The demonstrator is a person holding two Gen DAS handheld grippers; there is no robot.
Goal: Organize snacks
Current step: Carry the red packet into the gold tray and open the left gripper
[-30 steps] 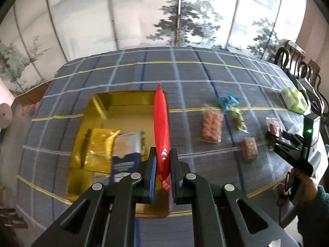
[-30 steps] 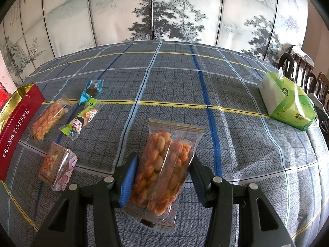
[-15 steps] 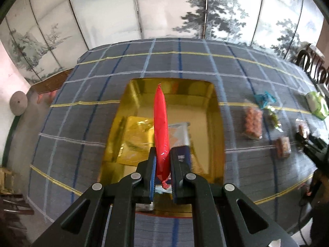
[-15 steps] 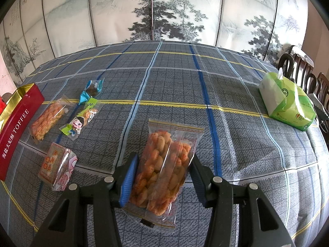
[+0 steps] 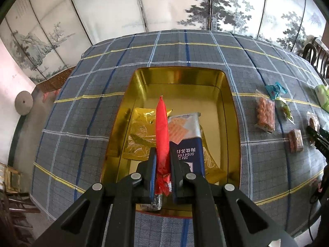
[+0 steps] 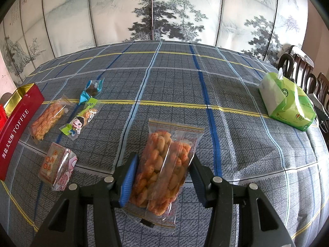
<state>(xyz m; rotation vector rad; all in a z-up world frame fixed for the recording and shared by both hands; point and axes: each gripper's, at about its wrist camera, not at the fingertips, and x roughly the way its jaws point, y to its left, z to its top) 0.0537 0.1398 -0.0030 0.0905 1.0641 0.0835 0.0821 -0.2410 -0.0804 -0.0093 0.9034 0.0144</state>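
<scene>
Snacks: my left gripper (image 5: 162, 160) pinches a red packet (image 5: 162, 135) over the TOFFEE tin (image 5: 234, 127), which holds soda crackers (image 5: 188, 144); my right gripper (image 6: 162, 177) clasps a peanut bag (image 6: 164, 164).

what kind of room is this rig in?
Likely a home dining room: a table under a plaid cloth, dark wooden chairs along its side, a painted folding screen behind, and a tissue pack on the table.

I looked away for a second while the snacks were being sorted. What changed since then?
The left gripper, clamped on the red packet, swung across to hang over the middle of the gold tin. The right gripper kept its grip on the bag of orange snacks and did not move; the loose snacks lie as before.
</scene>
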